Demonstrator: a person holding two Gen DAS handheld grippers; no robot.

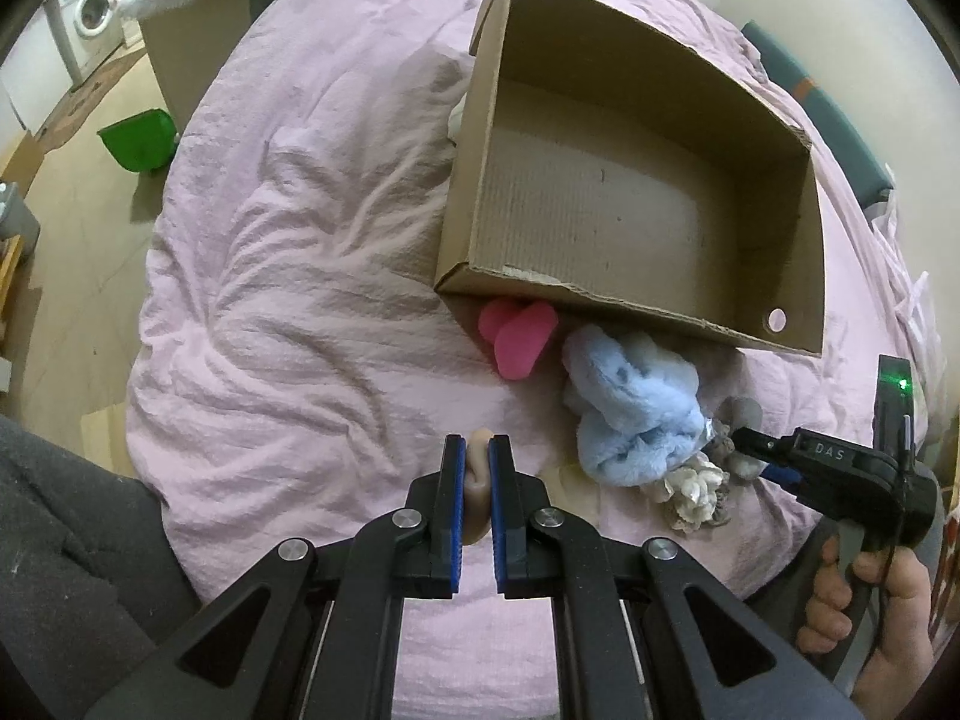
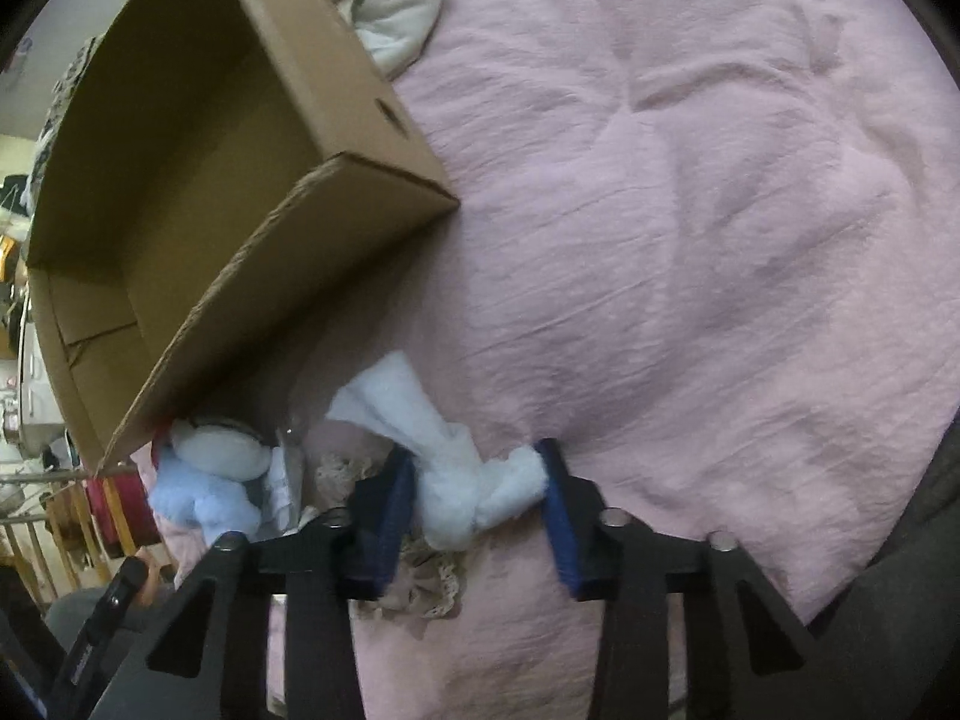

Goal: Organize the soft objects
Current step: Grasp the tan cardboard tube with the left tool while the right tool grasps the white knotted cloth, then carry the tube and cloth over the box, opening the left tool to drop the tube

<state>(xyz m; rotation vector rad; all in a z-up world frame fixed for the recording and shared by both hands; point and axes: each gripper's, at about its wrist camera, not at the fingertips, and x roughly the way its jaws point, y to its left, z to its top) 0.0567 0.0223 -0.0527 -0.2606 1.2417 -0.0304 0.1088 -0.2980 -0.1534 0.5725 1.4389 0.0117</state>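
An empty cardboard box (image 1: 630,180) lies tilted on the pink bed cover (image 1: 300,270); it also shows in the right wrist view (image 2: 180,150). My left gripper (image 1: 477,456) is shut on a small beige soft object (image 1: 478,498). A pink soft toy (image 1: 516,336) and a light blue plush (image 1: 636,408) lie at the box's near edge, with a cream lace item (image 1: 690,492) beside them. My right gripper (image 2: 480,480) is open around a white fluffy cloth (image 2: 456,474); it also shows in the left wrist view (image 1: 747,444).
A cream cloth (image 2: 396,6) lies behind the box. A green bin (image 1: 141,144) and a washing machine (image 1: 90,18) stand on the floor left of the bed. A teal headboard (image 1: 834,120) is at the far right.
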